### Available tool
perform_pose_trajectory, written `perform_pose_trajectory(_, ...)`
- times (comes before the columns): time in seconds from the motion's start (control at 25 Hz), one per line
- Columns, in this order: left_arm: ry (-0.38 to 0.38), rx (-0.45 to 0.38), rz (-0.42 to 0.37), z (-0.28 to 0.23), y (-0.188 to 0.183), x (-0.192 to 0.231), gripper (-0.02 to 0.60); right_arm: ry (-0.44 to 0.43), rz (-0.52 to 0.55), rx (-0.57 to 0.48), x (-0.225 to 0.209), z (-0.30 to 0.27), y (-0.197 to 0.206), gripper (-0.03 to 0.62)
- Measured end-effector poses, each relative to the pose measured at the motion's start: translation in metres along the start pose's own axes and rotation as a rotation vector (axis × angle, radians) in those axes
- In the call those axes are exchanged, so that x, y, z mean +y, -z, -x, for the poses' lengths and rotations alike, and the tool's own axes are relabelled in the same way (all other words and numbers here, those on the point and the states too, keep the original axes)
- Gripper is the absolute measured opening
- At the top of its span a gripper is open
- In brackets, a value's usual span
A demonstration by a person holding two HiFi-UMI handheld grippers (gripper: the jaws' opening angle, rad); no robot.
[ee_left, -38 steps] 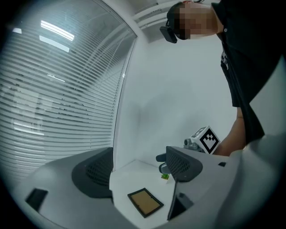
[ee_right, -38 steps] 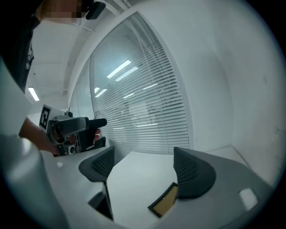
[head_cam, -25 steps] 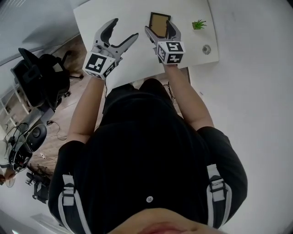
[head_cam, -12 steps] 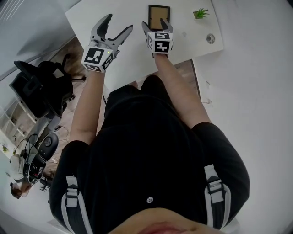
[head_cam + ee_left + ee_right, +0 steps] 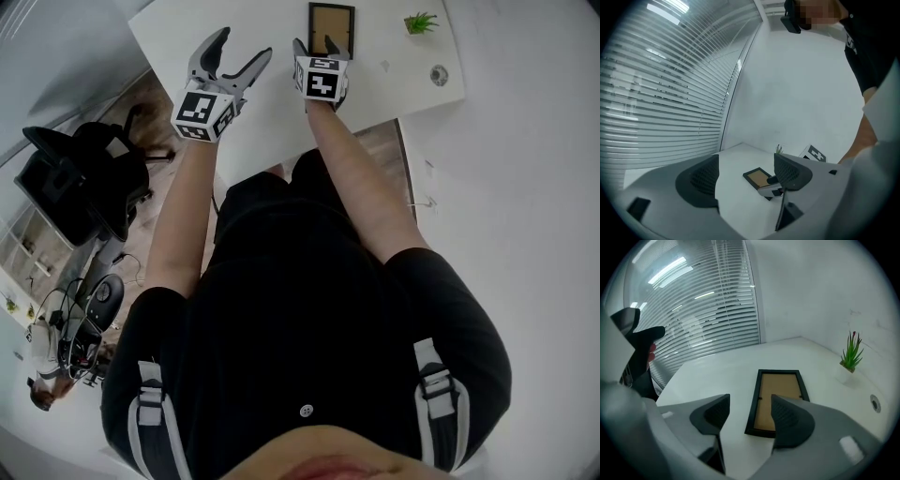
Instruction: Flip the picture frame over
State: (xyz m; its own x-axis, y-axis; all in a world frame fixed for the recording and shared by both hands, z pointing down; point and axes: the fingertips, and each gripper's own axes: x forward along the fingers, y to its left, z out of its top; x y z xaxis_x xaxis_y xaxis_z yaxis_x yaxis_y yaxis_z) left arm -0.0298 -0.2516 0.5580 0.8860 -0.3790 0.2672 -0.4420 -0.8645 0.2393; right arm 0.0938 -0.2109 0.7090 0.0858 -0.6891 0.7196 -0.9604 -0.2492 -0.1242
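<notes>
White table (image 5: pixel 375 84) against a white wall, window blinds along one side. Black picture frame (image 5: pixel 332 26) lies flat near the far edge, brown panel up, with a small potted plant (image 5: pixel 419 22) near it. Right gripper (image 5: pixel 314 44): jaws partly apart, just been closing, over the frame's near edge, pads not touching it. Left gripper (image 5: pixel 244 45): jaws wide, nothing between them, left of the frame.

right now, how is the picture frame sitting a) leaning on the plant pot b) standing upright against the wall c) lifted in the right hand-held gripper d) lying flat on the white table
d: the picture frame lies flat on the white table; the right hand-held gripper, its jaws just closing yet still apart, grips nothing.
</notes>
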Motion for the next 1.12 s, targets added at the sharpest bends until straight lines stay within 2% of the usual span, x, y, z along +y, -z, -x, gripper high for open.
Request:
perform_pose_trajectory(0.2, 0.009, 0.003, 0.01, -0.003, 0.009, -0.001, 0.371, 0.034, -0.011, 0.026, -0.002, -0.003, 0.013, 0.265)
perform_pose_trajectory(0.8, -0.014, 0.019, 0.05, 0.003, 0.025, 0.007, 0.371, 0.118, 0.04, 0.063, -0.005, -0.014, 0.023, 0.115)
perform_pose_trajectory(0.96, -0.008, 0.022, 0.055, 0.006, 0.028, 0.004, 0.371, 0.127, 0.05, 0.077, -0.002, -0.011, 0.028, 0.061)
perform_pose_trajectory(1.12, 0.0, 0.035, 0.074, -0.004, 0.026, 0.017, 0.371, 0.116, 0.017, 0.113, -0.004, -0.023, 0.025, 0.051)
